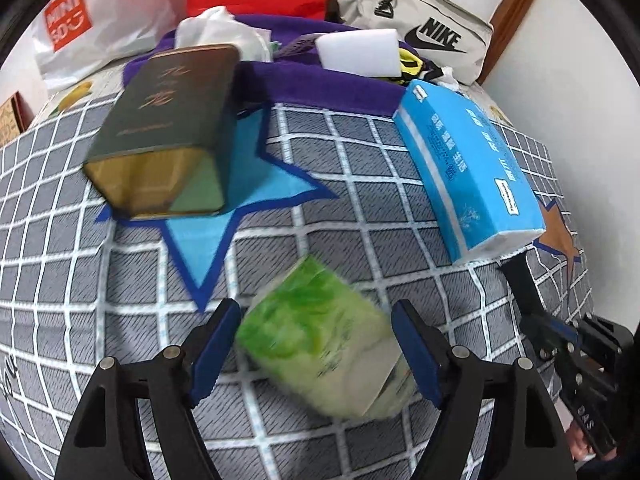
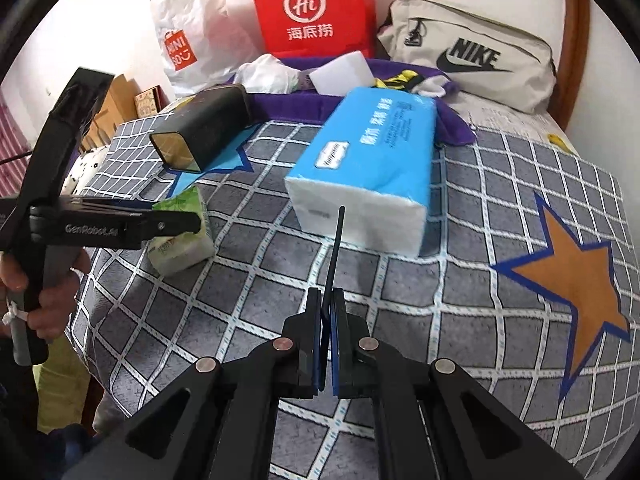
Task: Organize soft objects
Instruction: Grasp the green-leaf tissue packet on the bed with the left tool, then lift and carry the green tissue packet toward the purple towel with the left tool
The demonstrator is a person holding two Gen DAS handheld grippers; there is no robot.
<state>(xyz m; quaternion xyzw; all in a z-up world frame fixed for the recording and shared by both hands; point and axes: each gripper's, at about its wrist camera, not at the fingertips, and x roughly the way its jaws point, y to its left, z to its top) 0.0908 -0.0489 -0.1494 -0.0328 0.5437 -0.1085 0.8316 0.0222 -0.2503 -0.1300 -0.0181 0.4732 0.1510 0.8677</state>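
Note:
A small green tissue pack lies on the grid bedspread between the open jaws of my left gripper; contact cannot be told. It also shows in the right wrist view, partly behind the left gripper. A big blue tissue pack lies right of centre. My right gripper is shut on a thin flat black piece that sticks out toward the blue pack. The right gripper shows at the left wrist view's right edge.
A dark green tin box lies on a blue star. At the back: a purple towel, a white sponge block, white plastic, a red bag, a Miniso bag, a Nike bag. An orange star patch is at right.

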